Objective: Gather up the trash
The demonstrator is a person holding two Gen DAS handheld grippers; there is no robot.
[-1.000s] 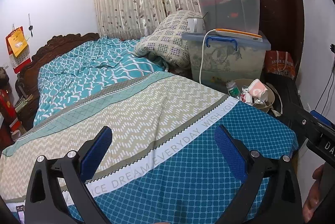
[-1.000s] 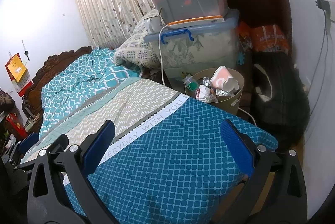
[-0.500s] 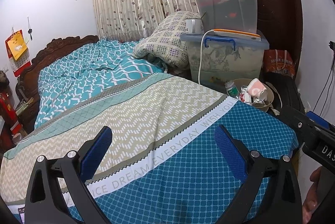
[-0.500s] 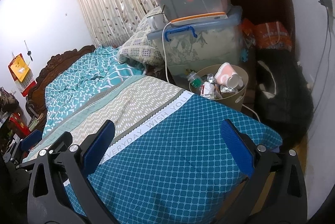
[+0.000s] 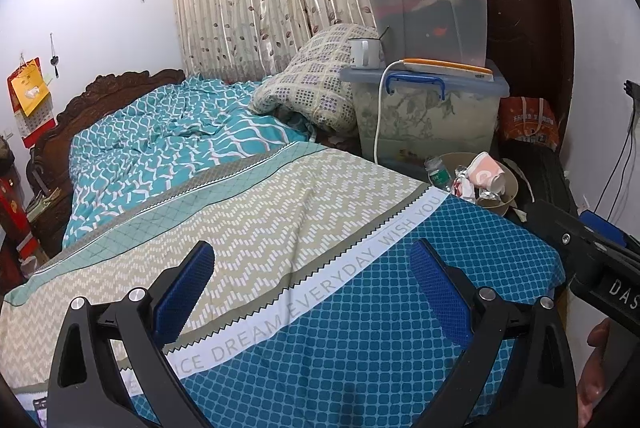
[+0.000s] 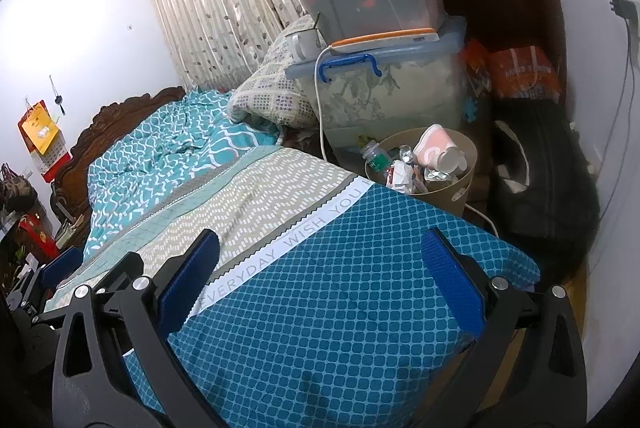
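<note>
Bedroom clutter crowds the far corner past the bed (image 6: 320, 292), where the tan wastebasket (image 6: 466, 170) stands on the floor, touching the mattress edge, full of trash: a pink paper cup (image 6: 434, 144), a bottle (image 6: 374, 156), wrappers. My left gripper (image 5: 312, 288) and right gripper (image 6: 320, 280) both hang spread and empty over the quilt. I judge I should lead with the right, coming down on the rim. Only the right view shows the basket's wall; only the left shows my other tool.

Left gripper (image 5: 312, 292), right gripper (image 6: 320, 284): black frames, blue ribbed pads, silver screws; bare skin, probably thumb.
</note>
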